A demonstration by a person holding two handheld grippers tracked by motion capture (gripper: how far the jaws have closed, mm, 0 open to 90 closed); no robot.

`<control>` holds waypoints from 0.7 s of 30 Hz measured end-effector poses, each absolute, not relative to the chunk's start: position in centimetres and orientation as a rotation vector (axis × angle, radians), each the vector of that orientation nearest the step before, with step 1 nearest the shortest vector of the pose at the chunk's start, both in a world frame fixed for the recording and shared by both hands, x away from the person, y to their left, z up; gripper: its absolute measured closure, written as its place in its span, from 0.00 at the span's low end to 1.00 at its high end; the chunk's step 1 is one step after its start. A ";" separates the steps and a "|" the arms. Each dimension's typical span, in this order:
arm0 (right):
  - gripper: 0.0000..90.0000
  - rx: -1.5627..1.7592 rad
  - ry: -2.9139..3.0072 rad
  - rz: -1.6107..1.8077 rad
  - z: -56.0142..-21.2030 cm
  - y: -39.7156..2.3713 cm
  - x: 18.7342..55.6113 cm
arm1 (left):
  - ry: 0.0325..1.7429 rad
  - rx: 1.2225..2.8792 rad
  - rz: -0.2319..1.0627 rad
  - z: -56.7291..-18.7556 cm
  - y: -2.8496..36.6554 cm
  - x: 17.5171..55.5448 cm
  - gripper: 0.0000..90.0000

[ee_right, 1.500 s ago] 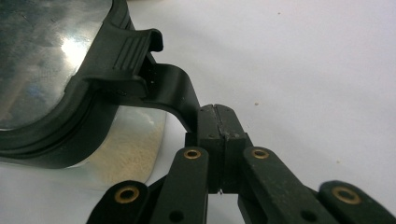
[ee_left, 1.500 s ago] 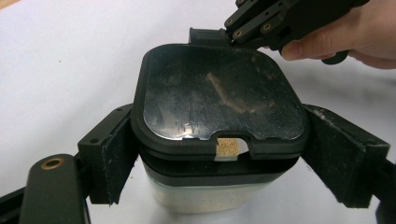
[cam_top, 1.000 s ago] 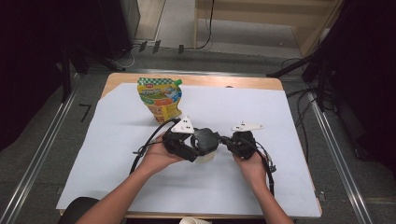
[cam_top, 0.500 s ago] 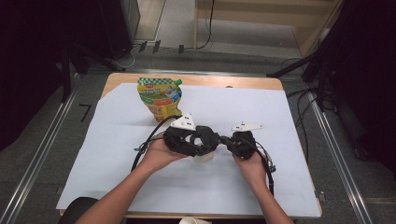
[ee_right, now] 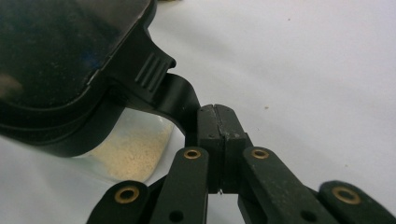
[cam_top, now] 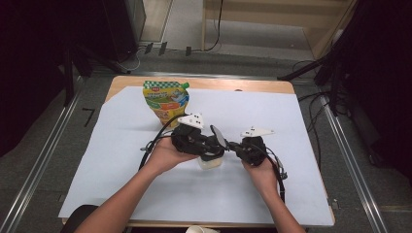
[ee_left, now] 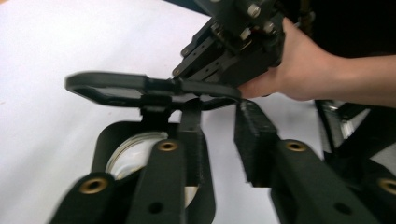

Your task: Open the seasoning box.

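On the white table sheet [cam_top: 121, 170], mid-surface, a clear jar [cam_top: 210, 162] is seen; its black lid's [cam_top: 217, 137] tab is pinched by the right gripper [cam_top: 235, 145], while the left gripper's [cam_top: 210, 145] jaws, just closing, flank the lid's hinge.

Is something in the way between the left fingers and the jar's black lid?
No, nothing visible. The left gripper, whose fingers have just been closing, is right at the lid. The right gripper pinches the lid's tab from the far side.
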State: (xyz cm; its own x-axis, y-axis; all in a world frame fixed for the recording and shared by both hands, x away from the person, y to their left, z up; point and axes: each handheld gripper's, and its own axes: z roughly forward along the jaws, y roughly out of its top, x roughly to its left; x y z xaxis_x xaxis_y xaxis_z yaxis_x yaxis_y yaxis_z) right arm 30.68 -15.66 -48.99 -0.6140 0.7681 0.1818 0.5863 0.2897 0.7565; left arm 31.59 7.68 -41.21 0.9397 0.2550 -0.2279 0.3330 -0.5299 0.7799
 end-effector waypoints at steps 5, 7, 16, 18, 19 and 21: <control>1.00 1.259 2.344 1.231 -48.9 -15.6 30.6 | 0.397 2.161 -0.135 -40.8 6.9 32.3 0.86; 1.00 1.257 2.349 1.229 -49.0 -15.7 30.5 | 0.382 2.175 -0.149 -40.8 6.5 32.4 0.86; 1.00 1.254 2.346 1.219 -48.9 -15.5 30.3 | 0.366 2.206 -0.208 -40.9 5.3 33.3 0.86; 1.00 1.251 2.347 1.216 -48.9 -15.5 30.2 | 0.356 2.221 -0.187 -41.0 5.1 33.4 0.85; 1.00 1.242 2.344 1.205 -48.9 -15.5 30.1 | 0.349 2.232 -0.182 -41.1 4.9 33.4 0.84; 1.00 1.230 2.344 1.188 -48.8 -15.3 30.0 | 0.337 2.247 -0.186 -41.1 4.7 33.6 0.84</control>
State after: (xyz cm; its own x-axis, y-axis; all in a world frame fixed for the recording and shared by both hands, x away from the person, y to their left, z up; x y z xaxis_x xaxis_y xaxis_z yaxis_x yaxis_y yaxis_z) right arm 30.02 -15.35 -48.83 -0.6173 0.7724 0.1498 0.5777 0.3157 0.7527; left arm 33.59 4.68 -41.12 0.9529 0.1787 -0.2451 0.3026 -0.6149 0.7282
